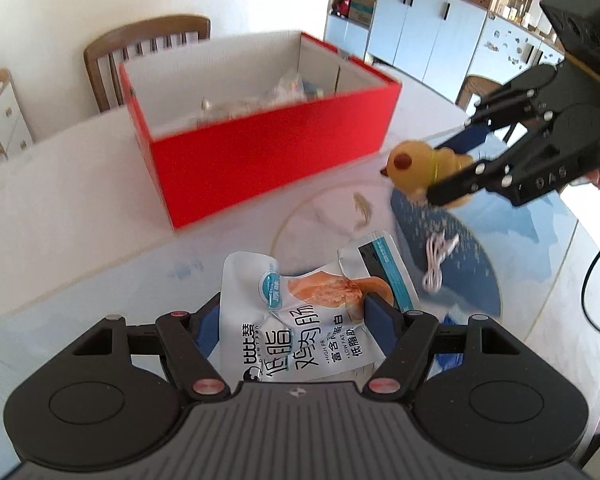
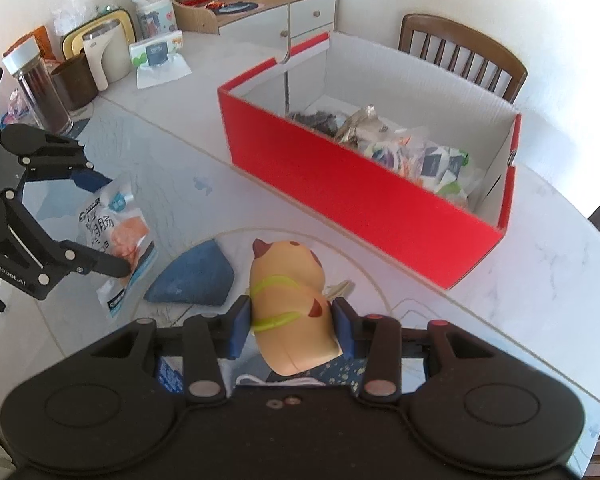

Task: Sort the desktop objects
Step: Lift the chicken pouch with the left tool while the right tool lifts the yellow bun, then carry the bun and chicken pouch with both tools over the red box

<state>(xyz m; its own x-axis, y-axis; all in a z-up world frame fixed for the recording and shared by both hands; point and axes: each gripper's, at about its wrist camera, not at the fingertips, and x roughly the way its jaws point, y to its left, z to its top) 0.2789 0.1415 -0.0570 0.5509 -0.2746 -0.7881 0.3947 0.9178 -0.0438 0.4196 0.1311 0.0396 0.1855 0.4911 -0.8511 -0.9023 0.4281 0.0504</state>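
My left gripper point(image 1: 290, 312) is shut on a white sausage packet point(image 1: 300, 320) with orange print, held above the table; it also shows in the right wrist view point(image 2: 112, 224). My right gripper point(image 2: 290, 322) is shut on a tan capybara toy point(image 2: 290, 300) with a green strap, held above the table; the toy shows in the left wrist view point(image 1: 416, 168). A red box point(image 1: 268, 152) with white inner walls stands ahead, holding several packets point(image 2: 420, 152).
A second packet point(image 1: 384, 268), a white cable point(image 1: 440, 256) and a blue mat point(image 1: 452, 248) lie on the white table. A blue cloth point(image 2: 192, 276) lies near the toy. Jars and tissue packs point(image 2: 80, 64) stand at the far left. A wooden chair point(image 2: 464, 48) is behind the box.
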